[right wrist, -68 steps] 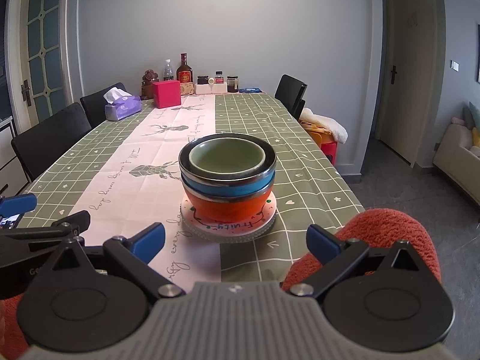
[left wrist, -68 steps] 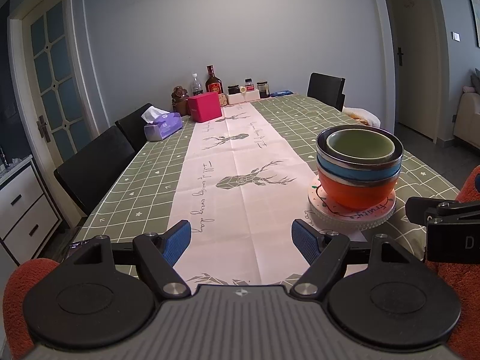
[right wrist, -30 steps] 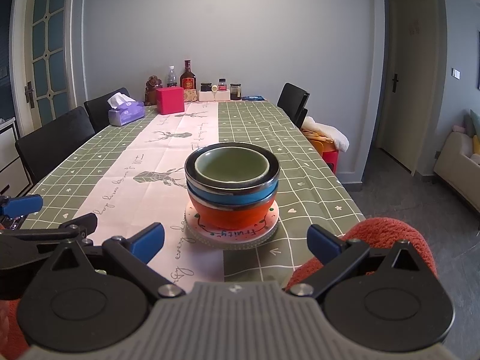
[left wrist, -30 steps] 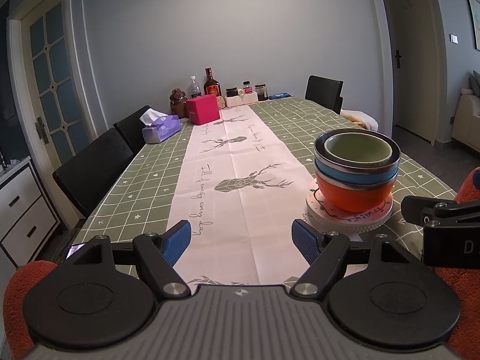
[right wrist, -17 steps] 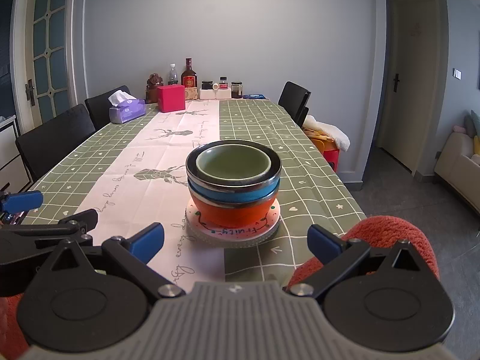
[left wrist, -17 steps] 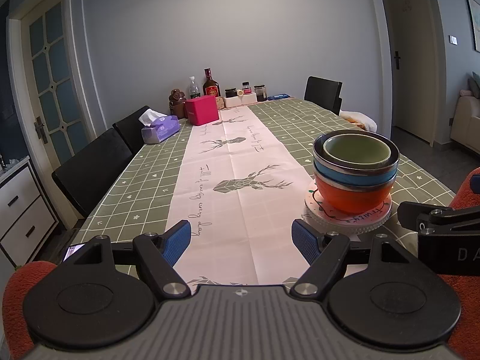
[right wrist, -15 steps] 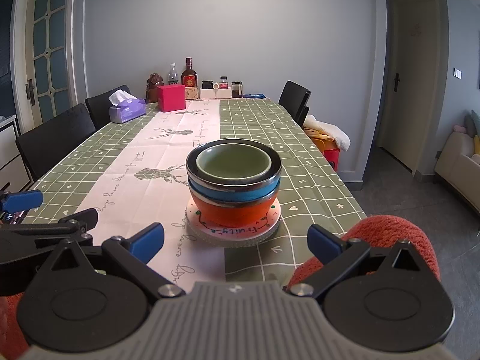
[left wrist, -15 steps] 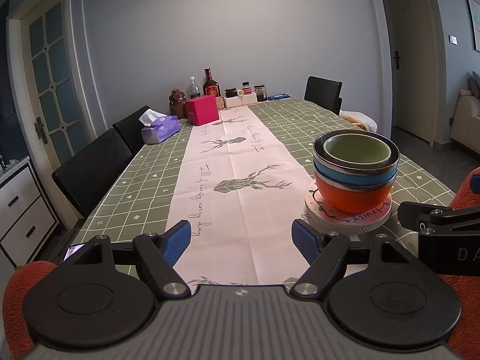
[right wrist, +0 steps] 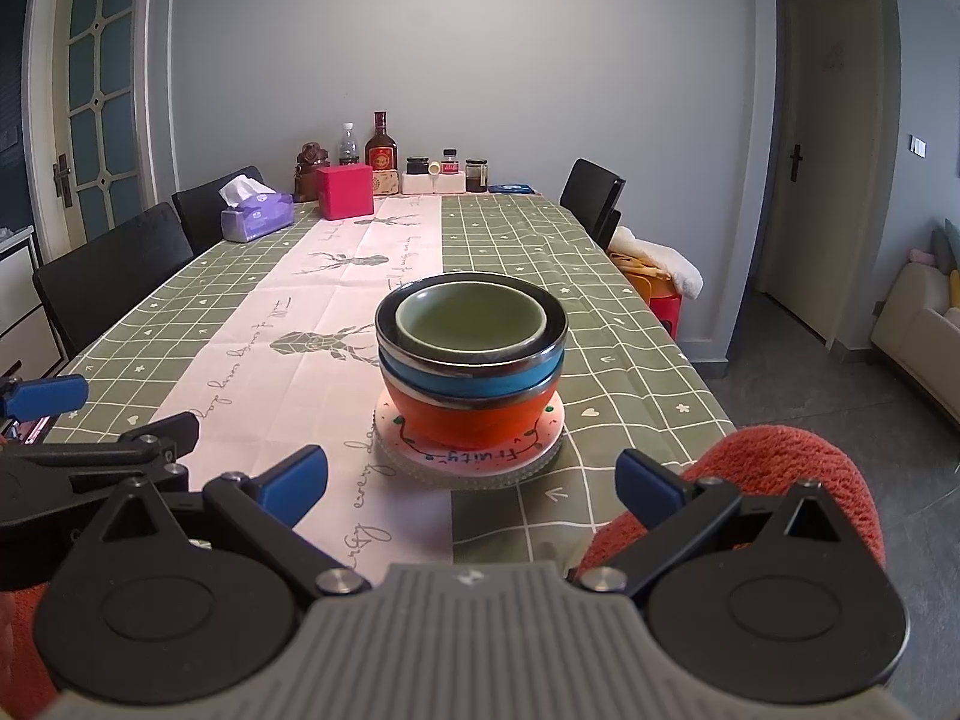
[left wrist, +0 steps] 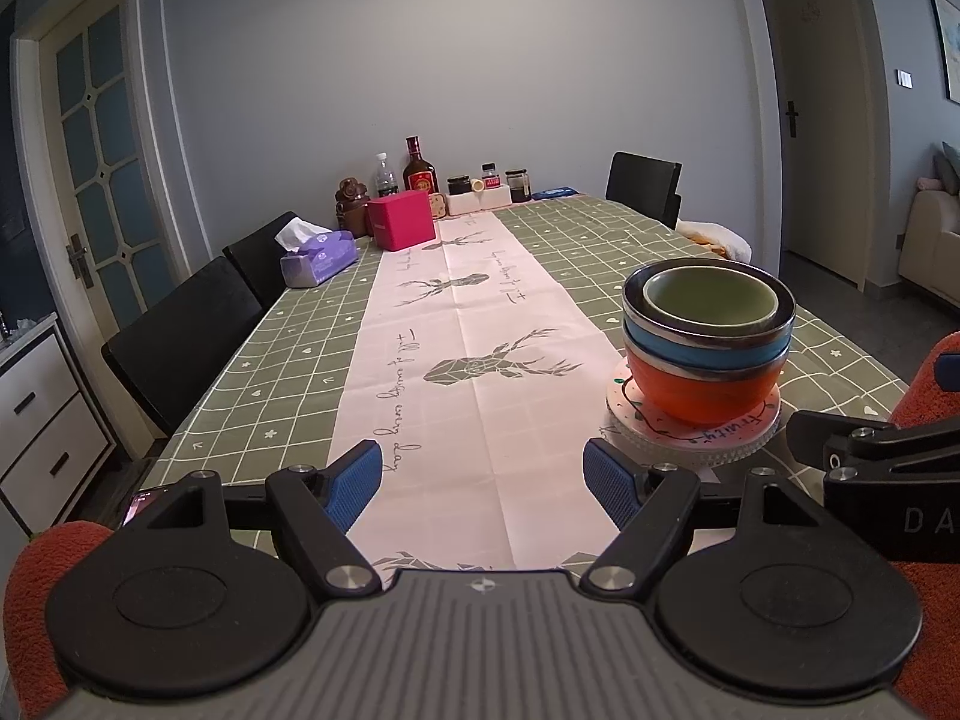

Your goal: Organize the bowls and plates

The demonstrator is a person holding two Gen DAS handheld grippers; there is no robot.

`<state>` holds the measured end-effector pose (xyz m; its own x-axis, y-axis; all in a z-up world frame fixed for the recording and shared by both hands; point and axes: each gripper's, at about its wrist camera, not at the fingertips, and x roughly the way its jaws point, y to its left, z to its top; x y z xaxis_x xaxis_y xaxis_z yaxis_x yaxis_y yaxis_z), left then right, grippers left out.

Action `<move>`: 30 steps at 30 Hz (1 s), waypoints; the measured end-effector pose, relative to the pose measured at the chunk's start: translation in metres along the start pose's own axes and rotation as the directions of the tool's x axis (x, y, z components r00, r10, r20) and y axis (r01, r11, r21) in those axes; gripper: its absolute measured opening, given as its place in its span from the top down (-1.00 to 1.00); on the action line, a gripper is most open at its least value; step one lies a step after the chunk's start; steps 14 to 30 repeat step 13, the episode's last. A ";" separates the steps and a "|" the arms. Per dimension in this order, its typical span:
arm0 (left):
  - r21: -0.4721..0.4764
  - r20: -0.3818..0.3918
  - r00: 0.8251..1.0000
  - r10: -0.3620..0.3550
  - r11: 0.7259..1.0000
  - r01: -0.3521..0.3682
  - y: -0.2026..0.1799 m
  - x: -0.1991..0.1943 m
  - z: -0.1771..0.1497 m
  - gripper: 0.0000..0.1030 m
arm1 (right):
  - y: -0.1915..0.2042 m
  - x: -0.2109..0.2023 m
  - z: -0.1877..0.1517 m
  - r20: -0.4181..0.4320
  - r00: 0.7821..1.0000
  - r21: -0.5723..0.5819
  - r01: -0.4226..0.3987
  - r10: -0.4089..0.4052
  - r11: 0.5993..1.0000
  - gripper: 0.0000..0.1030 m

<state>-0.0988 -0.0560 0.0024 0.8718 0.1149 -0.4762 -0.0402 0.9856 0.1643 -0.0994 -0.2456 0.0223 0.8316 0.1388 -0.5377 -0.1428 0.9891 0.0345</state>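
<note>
A stack stands near the table's front right: a green bowl (right wrist: 471, 315) nested in a blue steel-rimmed bowl (right wrist: 474, 381), in an orange bowl (right wrist: 468, 420), on a white "fruity" plate (right wrist: 474, 457). The same stack shows in the left wrist view, green bowl (left wrist: 711, 300) on top, plate (left wrist: 690, 435) below. My left gripper (left wrist: 483, 483) is open and empty, left of the stack over the pink runner. My right gripper (right wrist: 471, 483) is open and empty, just in front of the plate.
The long table (right wrist: 600, 312) has a green checked cloth and pink runner (left wrist: 474, 348). At its far end stand a pink box (left wrist: 401, 219), a tissue box (left wrist: 318, 258) and bottles (left wrist: 420, 171). Black chairs (left wrist: 180, 330) line the left side; one stands far right (right wrist: 591, 192).
Both grippers have drawn back slightly and risen a little from the stack. The bowls and plate have not moved.
</note>
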 end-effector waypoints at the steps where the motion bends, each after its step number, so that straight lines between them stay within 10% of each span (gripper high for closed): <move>1: -0.001 0.000 1.000 0.000 1.000 0.000 0.000 0.000 0.000 -0.74 | 0.000 0.001 0.000 -0.001 1.000 -0.001 0.000 0.000 1.000 -0.94; 30: -0.005 0.001 1.000 -0.005 1.000 0.005 0.000 -0.001 0.000 -0.74 | -0.001 0.001 0.000 -0.002 1.000 -0.002 -0.002 0.002 1.000 -0.94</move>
